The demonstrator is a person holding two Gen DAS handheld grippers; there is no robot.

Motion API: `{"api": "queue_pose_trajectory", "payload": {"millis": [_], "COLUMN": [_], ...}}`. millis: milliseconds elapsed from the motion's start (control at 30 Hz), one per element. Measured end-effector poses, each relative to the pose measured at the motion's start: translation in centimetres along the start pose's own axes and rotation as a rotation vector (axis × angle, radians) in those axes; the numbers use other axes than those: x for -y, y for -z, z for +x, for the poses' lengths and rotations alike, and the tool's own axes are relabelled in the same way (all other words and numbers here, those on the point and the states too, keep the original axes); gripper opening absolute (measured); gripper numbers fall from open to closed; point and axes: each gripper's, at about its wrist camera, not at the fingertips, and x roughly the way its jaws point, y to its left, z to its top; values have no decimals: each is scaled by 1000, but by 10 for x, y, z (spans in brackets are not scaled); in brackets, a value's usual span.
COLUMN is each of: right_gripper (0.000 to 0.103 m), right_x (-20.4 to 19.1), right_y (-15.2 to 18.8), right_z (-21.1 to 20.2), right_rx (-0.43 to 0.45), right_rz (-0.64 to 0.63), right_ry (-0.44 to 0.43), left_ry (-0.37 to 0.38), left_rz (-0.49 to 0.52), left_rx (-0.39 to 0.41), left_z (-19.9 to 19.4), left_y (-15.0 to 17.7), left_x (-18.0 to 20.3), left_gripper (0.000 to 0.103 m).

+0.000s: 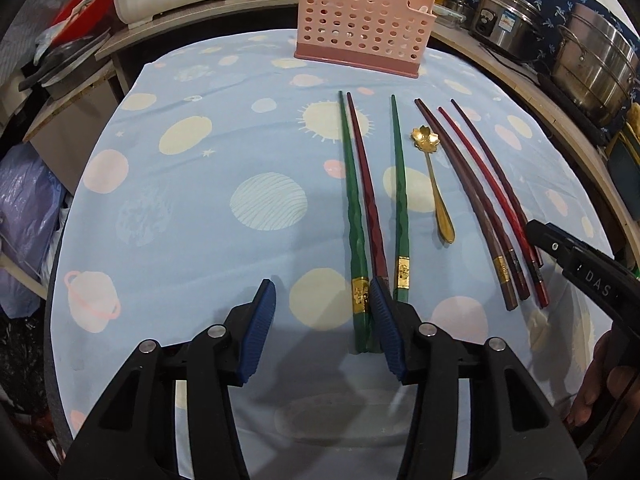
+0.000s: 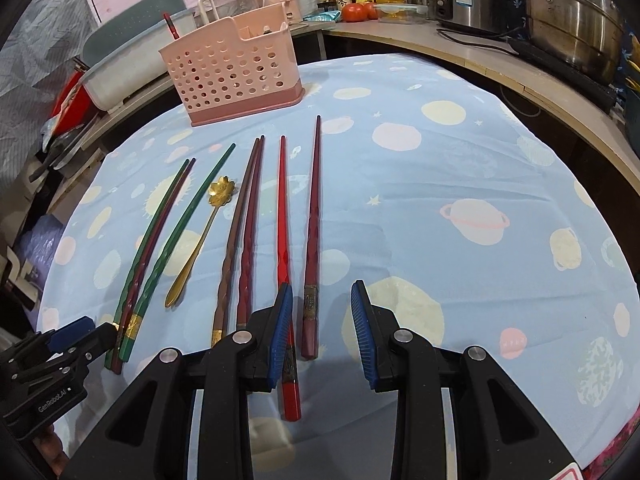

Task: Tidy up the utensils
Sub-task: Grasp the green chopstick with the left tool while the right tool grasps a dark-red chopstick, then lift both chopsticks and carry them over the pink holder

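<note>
Looking across the blue tablecloth (image 1: 192, 208), I take the pink basket (image 1: 360, 28) first: it stands upright at the far edge, perforated plastic, surely light, and I judge it the place the utensils belong. It looks stable on its darker base, but a careless drop-in could nudge it.

Next come the chopsticks, lying in a row between me and the basket, tips pointing away. Two green ones (image 1: 352, 216) flank a dark red one (image 1: 370, 200) on the left; a brown one (image 2: 232, 240), a maroon one (image 2: 250, 236), a bright red one (image 2: 284, 264) and a purple-brown one (image 2: 312, 232) lie to the right. They are thin, stiff, lacquered and probably slippery, so I would pinch near the thick banded ends, where the faceted grip gives my pads some bite.

Smallest is the gold spoon (image 1: 434, 184), flower bowl facing the basket, lying among the sticks. Metal, slick, low to the cloth; I would take its handle mid-length.

My left gripper (image 1: 324, 332) is spread wide, holding nothing, its right pad just beside the leftmost sticks. My right gripper (image 2: 320, 332) is also wide and empty, straddling the purple-brown stick's butt end.
</note>
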Motion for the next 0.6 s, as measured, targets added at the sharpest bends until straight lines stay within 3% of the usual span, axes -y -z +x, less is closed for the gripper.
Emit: {"api": "queue_pose_trajectory", "payload": {"millis": [100, 367, 500, 600], "right_gripper": [28, 26, 13, 7], "right_x": [4, 0, -3, -2], "right_y": [0, 3, 5, 6], "right_z": [2, 5, 5, 4], "right_rx": [-5, 0, 8, 7], "right_rz": [13, -14, -42, -49], "right_ry": [1, 18, 35, 34], "left_ry": [-15, -16, 6, 26], "left_rz": [2, -6, -22, -36], "left_rx": [3, 13, 9, 8], "left_z": [0, 0, 0, -1], "left_y": [1, 1, 0, 1], "left_x": [-2, -2, -6, -10], "left_gripper": [34, 33, 12, 9]}}
